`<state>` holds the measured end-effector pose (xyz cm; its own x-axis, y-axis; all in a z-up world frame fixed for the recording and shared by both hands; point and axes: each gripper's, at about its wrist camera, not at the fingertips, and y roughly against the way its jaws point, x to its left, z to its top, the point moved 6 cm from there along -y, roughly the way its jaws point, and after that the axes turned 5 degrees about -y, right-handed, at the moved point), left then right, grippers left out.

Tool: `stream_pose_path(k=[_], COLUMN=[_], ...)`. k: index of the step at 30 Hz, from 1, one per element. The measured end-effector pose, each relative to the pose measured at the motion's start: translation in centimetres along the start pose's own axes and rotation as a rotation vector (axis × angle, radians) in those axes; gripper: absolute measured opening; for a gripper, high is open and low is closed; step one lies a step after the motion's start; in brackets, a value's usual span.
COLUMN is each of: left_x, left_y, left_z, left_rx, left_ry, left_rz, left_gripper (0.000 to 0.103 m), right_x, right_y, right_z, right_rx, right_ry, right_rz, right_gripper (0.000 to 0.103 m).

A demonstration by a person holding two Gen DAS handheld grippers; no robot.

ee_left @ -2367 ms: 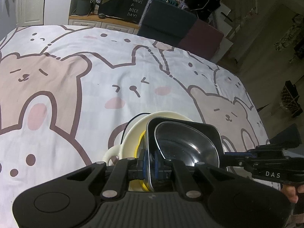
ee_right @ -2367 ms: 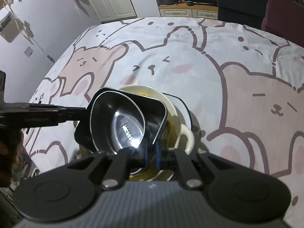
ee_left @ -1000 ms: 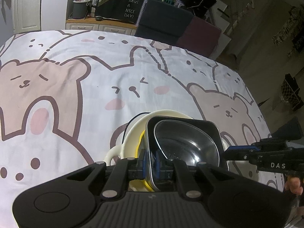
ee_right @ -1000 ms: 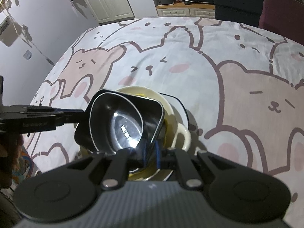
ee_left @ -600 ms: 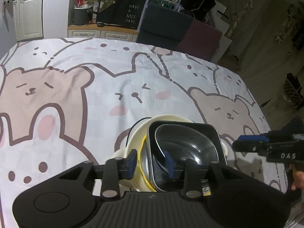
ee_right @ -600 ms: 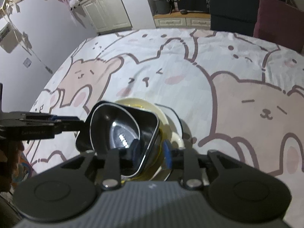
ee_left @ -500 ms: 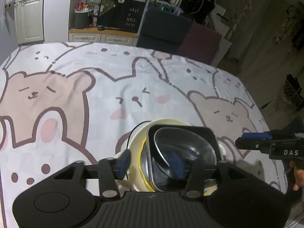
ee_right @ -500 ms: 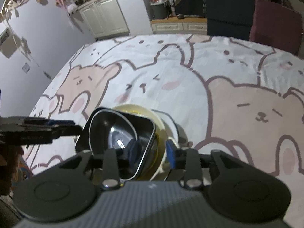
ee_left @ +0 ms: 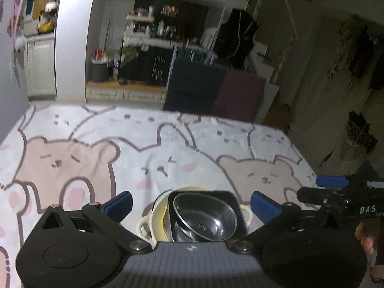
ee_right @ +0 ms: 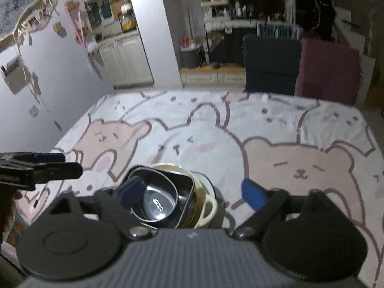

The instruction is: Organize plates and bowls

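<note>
A table is covered by a cloth [ee_left: 100,144] printed with bears and rabbits. On it, near the front edge, one nested stack of dishes [ee_left: 192,218] is set.

Both grippers — left gripper [ee_left: 192,204], right gripper [ee_right: 192,192] — released the steel bowl [ee_left: 206,218], opening, lifted.

One stack of dishes sits low in the middle of both views, and four pieces can be counted in it. There is one steel bowl [ee_left: 208,218] on top, one black square dish [ee_left: 234,200] under it, one yellow plate [ee_left: 165,223] showing as a thin edge at the stack's left, and one cream bowl [ee_left: 157,212] with two small handles at the bottom. In the right wrist view a dark rim peeks from beneath; whether it is a fifth piece cannot be told. One tablecloth [ee_left: 148,144] with cartoon bears covers the table. Two chairs [ee_left: 217,91] stand side by side at the table's far edge. Two grippers are in view, the left gripper [ee_left: 190,202] and the right gripper [ee_right: 192,192].
</note>
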<state>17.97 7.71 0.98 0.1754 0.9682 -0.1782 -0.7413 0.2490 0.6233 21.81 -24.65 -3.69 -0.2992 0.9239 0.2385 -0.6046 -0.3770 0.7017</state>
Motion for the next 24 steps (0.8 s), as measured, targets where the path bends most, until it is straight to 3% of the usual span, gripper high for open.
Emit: stream_pose_path(k=[2,14,24], left_x=[-0.6,-3.1,-3.5], left_y=[1.1,6.6,7.8], left_z=[0.0,-2.5,-6.7], left_rx=[-0.007,-0.123,-0.117], left_ry=[-0.016,-0.128,-0.172], left_rz=[0.007,0.103,0.129], left_gripper=[0.103,0.103,0.103], right_x=[0.3,2.0,2.5], right_y=[1.5,8.3,10.3], right_z=[-0.1,-3.4,-7.4], right_rx=[-0.033,-0.179,-0.228], right_ry=[0.008,0.040,0.022], right_rz=[0.000,-0.026,-0.047], right_gripper=[0.102,0.102,0.103])
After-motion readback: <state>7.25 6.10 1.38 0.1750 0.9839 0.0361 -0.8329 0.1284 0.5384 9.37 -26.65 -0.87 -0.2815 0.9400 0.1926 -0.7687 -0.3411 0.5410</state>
